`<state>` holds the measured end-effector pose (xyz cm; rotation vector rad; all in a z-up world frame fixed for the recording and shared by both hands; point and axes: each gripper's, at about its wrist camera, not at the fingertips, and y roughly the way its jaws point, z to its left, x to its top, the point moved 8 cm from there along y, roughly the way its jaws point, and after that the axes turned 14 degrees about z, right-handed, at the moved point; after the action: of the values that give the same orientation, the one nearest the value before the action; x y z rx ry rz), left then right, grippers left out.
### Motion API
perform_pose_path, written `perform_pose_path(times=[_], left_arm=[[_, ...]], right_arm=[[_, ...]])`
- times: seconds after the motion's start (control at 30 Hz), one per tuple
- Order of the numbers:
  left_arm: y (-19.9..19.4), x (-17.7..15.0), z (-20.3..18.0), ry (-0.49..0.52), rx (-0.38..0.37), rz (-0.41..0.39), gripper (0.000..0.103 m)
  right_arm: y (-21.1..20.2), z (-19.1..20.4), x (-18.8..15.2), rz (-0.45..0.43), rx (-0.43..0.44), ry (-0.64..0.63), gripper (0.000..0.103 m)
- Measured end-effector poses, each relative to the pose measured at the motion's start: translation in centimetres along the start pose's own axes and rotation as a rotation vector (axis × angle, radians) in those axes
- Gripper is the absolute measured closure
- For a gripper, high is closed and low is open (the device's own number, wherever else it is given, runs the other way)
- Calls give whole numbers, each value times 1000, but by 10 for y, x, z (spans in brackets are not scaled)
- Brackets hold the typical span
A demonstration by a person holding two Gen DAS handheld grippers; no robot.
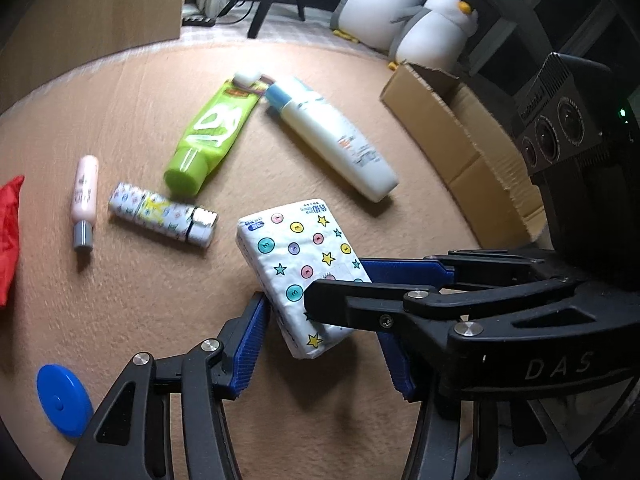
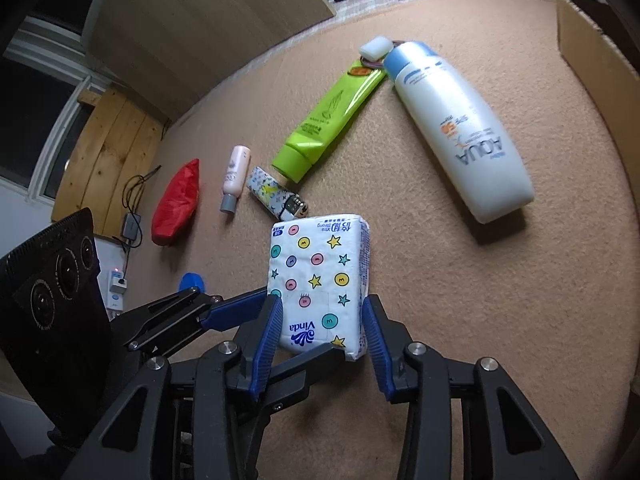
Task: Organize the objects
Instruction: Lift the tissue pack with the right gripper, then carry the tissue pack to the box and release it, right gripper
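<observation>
here, a tan carpet (image 2: 460, 280) meets a wooden panel (image 2: 208, 12) and checked floor (image 1: 288, 20).

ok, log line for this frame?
right tool: shut on tissue pack | left tool: open beside pack | box: far right

Both wrist cameras are looking steeply down at the tan carpet (image 1: 140, 320) from close above. The left one is facing toward the cardboard box (image 1: 460, 128) and plush penguins (image 1: 432, 28), the right one toward a wooden panel (image 2: 208, 20). Both are sharing the tissue pack (image 1: 296, 264) (image 2: 320, 276) and the toiletries beyond it.
</observation>
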<state>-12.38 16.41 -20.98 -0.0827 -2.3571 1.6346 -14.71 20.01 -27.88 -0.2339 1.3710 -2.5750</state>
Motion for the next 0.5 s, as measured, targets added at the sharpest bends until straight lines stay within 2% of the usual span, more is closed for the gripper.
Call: perform_pose_path(times=[0.27,0.5], left_arm=[[-16,25,-44,76,-16,-43,46],[-21,51,-96,152,-45,-68,46]], right_arm=[[-46,-10,-3,-83,3,20,65],[-98,-33,-7,-171,-29,48,65]])
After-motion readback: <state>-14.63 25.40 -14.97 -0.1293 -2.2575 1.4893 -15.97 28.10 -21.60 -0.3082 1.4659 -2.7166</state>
